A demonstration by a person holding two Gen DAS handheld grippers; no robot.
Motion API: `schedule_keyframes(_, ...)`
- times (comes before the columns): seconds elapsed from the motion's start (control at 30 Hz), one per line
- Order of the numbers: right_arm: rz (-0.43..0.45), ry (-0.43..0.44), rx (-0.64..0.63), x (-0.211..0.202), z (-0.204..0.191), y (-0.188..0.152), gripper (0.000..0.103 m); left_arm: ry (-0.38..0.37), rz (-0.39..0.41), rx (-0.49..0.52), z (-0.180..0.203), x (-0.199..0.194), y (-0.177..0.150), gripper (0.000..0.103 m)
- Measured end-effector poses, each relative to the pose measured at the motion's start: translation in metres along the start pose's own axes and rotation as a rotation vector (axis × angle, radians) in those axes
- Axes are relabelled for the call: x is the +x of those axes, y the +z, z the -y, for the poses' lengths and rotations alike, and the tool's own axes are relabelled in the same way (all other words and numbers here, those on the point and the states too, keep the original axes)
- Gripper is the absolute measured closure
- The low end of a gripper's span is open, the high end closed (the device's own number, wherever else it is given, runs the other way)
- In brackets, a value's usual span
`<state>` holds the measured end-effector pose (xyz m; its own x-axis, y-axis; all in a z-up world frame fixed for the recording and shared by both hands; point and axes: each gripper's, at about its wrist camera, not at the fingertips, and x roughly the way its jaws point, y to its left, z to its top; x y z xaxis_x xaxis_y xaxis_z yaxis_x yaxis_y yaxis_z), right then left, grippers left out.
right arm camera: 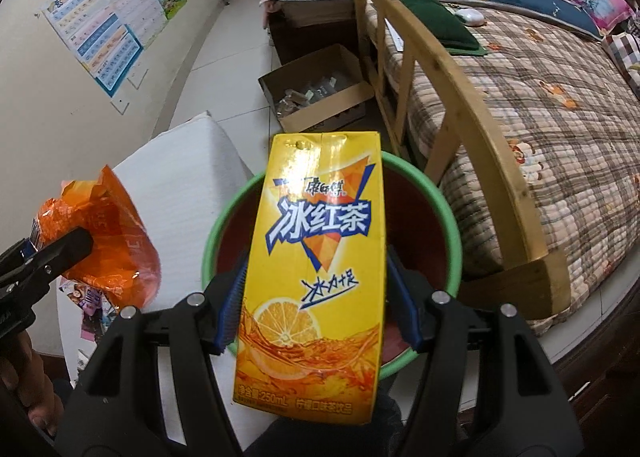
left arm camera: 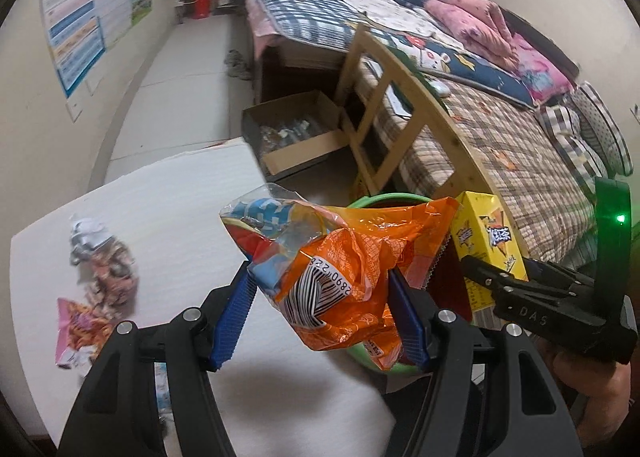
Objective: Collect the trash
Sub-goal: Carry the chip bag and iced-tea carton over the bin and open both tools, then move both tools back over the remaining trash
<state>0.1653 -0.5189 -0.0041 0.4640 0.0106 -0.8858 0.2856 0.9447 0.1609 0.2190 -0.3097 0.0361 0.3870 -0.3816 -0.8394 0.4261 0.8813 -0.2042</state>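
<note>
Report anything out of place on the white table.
Crumpled wrappers are still strewn near the white table's left edge, uncollected. Otherwise nothing odd: each gripper holds its piece, orange wrapper and yellow tea carton, by the green-rimmed bin.

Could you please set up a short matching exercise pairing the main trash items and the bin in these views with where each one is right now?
Things:
1. orange snack wrapper
2. yellow tea carton
3. green-rimmed bin
4. crumpled wrappers

Places:
A. lying on the white table
B. held in the right tongs
C. below both held items
D. held in the left tongs

Pairs: 1-D, 2-B, 3-C, 4-A
</note>
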Motion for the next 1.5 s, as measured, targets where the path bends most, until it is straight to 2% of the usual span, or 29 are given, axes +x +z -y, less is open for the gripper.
schedule_keyframes(0.27,-0.014,-0.014,-0.006,0.012,0.018,0.000,0.042,0.013,-0.026,0.045,0.027,0.023,0.012,0.041)
schedule_keyframes(0.6,-0.025,-0.004,0.005,0.021,0.027,0.004,0.042,0.022,-0.043,0.064,0.041,0.036,0.019,0.040)
schedule_keyframes(0.7,-0.027,-0.015,-0.004,0.021,0.025,0.004,0.041,0.026,-0.044,0.064,0.044,0.037,0.021,0.036)
schedule_keyframes(0.77,-0.028,-0.020,-0.002,0.021,0.026,0.004,0.041,0.025,-0.026,0.061,0.044,0.032,0.022,0.029)
schedule_keyframes(0.8,-0.028,-0.023,-0.001,0.021,0.027,0.003,0.038,0.021,-0.018,0.061,0.045,0.030,0.022,0.023)
schedule_keyframes(0.83,-0.027,-0.030,0.001,0.021,0.027,0.003,0.030,0.020,-0.012,0.061,0.045,0.028,0.023,0.019)
schedule_keyframes(0.97,-0.024,-0.038,-0.009,0.019,0.025,0.002,0.022,-0.016,-0.019,0.041,0.041,0.027,0.023,0.017)
schedule_keyframes(1.03,-0.020,-0.043,-0.014,0.017,0.023,0.002,0.015,-0.011,-0.018,0.033,0.039,0.025,0.022,0.015)
schedule_keyframes(1.13,-0.011,-0.050,-0.023,0.014,0.020,0.002,0.012,-0.005,-0.002,0.025,0.035,0.020,0.021,0.010)
schedule_keyframes(1.5,0.011,-0.043,-0.049,-0.003,-0.004,-0.001,0.009,0.033,0.027,-0.027,-0.005,-0.010,0.009,0.008)
